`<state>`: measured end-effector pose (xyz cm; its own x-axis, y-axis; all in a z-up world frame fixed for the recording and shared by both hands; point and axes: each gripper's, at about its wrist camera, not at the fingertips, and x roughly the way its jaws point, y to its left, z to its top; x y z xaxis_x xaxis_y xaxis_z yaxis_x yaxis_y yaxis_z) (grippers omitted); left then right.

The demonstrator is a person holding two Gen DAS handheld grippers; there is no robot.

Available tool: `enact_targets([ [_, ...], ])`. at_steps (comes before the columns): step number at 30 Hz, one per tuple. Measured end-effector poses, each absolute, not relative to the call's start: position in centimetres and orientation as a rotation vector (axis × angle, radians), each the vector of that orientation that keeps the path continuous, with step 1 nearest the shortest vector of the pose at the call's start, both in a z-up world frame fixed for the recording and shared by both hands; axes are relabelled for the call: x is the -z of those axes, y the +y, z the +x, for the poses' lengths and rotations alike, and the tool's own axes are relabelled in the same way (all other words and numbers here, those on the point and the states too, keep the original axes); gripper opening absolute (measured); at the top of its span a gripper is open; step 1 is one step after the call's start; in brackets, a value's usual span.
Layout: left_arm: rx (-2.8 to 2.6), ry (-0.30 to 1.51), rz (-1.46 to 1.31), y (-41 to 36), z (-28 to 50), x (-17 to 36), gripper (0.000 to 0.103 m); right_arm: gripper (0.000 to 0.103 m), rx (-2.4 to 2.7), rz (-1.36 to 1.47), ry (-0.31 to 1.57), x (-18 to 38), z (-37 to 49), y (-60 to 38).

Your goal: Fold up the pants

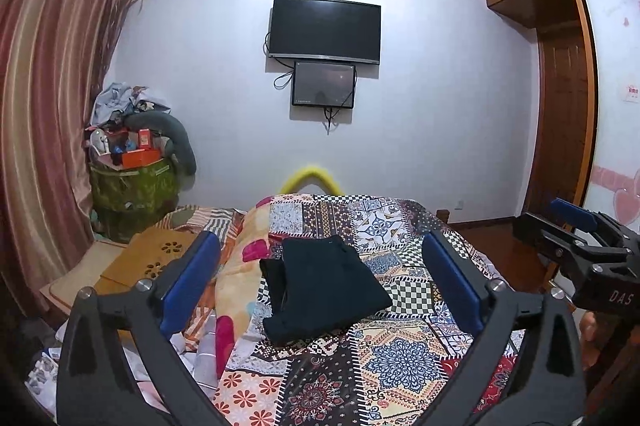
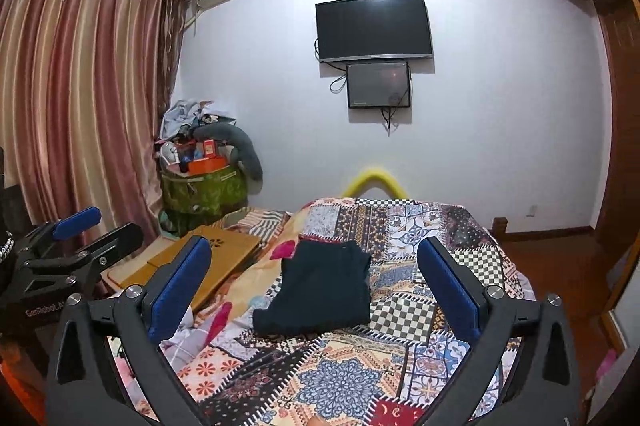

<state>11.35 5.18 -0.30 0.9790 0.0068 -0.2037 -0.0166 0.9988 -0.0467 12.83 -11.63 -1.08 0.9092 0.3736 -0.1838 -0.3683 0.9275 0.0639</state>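
Observation:
Dark navy pants (image 1: 320, 290) lie folded into a compact rectangle on the patchwork bedspread (image 1: 400, 358); they also show in the right wrist view (image 2: 324, 290). My left gripper (image 1: 320, 278) is open and empty, held above the bed short of the pants. My right gripper (image 2: 316, 278) is open and empty too, also above the bed and back from the pants. Each gripper shows at the edge of the other's view: the right one (image 1: 576, 226) and the left one (image 2: 80, 226).
A wooden lap tray (image 2: 200, 258) lies at the bed's left. A green bag piled with clutter (image 2: 204, 181) stands by the striped curtain (image 2: 80, 97). A TV (image 2: 374, 27) hangs on the far wall. A wooden wardrobe (image 1: 560, 85) is at right.

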Motion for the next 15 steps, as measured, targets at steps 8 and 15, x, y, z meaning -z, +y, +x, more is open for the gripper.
enact_targets([
  [8,-0.012,0.204,-0.057,5.23,11.32,0.59,0.103,0.102,-0.382,0.030,0.200,1.36,12.81,-11.85],
  [15,-0.006,0.208,-0.041,4.85,11.25,0.76,0.103,0.103,-0.382,0.037,0.211,1.73,12.55,-11.96],
])
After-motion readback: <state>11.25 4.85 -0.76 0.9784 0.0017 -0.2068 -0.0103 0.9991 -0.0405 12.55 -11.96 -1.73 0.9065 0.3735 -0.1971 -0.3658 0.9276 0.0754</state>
